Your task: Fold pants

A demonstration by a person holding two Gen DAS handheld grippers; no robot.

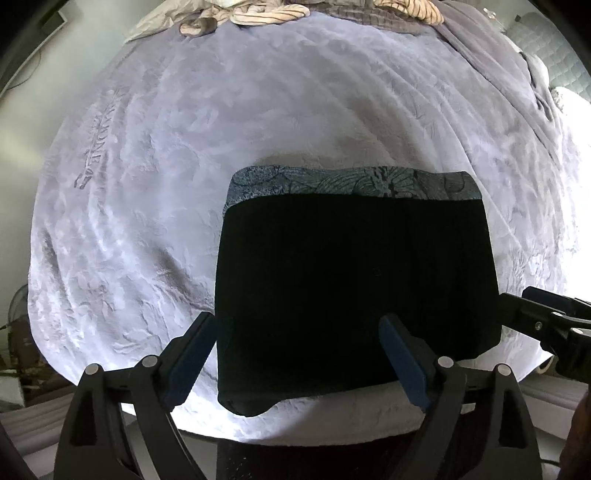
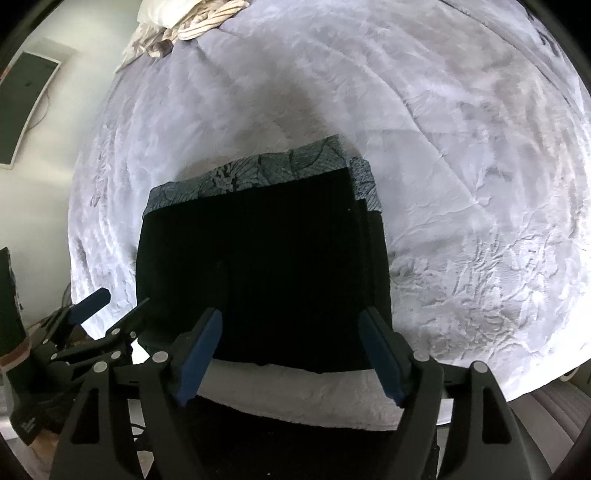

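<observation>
— Black cloth, folded into a thick block: these are the pants [image 1: 354, 291]. They lie flat on the pale lilac blanket [image 1: 155, 177] that covers the bed, near the edge closest to us. A grey-blue band with a leaf pattern [image 1: 351, 184] shows along the far side of the block.

— And the grippers, do they hold it?

— No. The left gripper [image 1: 299, 365] hangs over the near left corner of the pants, pointing down, and its blue pads [image 1: 404, 365] stand wide apart with nothing pinched between them. The right gripper [image 2: 291, 354] is over the near right part, also spread wide and released. The near edge of the cloth is seen between its fingers, but the pads do not press on it.

— So the two tools are close together?

— Yes, side by side. Each one is seen at the edge of the other's camera.

— What else is on the bed?

— Some striped, crumpled cloth [image 1: 255, 14] at the far end, well apart from the pants.
</observation>
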